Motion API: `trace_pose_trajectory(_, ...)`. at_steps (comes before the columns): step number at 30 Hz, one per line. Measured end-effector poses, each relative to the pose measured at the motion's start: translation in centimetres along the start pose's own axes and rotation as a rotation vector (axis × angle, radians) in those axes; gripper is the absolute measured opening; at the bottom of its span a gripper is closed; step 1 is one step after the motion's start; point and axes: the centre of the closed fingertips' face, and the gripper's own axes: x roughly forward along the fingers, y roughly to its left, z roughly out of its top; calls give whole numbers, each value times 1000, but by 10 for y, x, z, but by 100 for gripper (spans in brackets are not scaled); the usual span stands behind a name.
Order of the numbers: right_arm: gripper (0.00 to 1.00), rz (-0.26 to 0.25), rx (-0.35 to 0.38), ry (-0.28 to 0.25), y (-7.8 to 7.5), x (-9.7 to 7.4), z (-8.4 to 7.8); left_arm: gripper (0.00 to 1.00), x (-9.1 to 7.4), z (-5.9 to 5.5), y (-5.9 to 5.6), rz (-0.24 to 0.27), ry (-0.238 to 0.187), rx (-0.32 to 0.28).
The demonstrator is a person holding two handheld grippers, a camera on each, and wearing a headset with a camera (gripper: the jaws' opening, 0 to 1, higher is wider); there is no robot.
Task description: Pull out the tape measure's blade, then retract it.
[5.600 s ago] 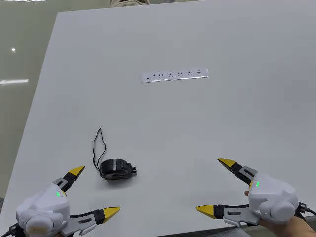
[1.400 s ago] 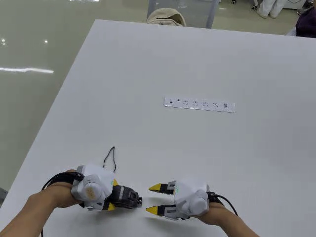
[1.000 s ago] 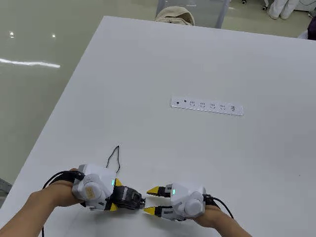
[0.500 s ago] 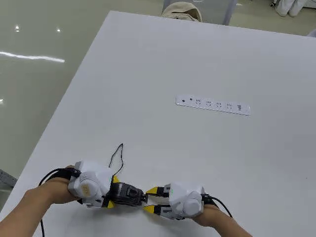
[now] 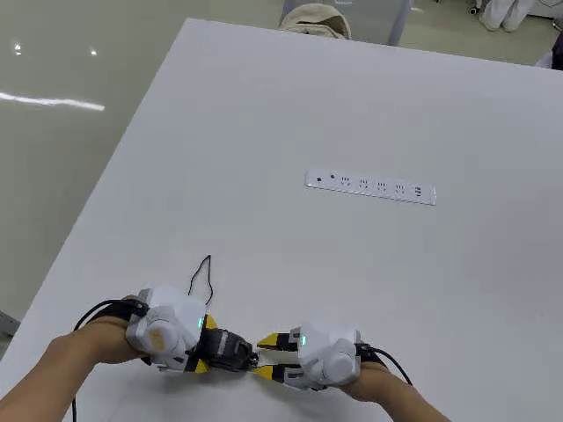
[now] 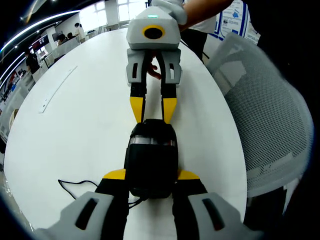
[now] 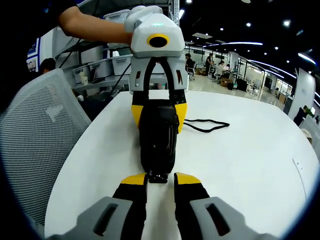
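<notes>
Closing in from a clear gap 1.4 s ago, the right gripper now has its narrowed jaws on either side of the hook at the front of the tape measure, though I cannot tell whether they actually pinch it. The left gripper is clamped on the tape measure's black body from both sides, near the front left edge of the tabletop. Its cord trails away behind, and a power strip lies well apart, farther up.
</notes>
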Motion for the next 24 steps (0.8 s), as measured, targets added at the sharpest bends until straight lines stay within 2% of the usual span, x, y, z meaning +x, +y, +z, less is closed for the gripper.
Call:
trace_pose_trajectory(12,17,3,-12,17,0,5,-2,29,-3,-5,0,5,3,-12)
trace_pose_trajectory(24,14,8,-27,15,1,9,3,29,-6,-9,0,7,4,-24)
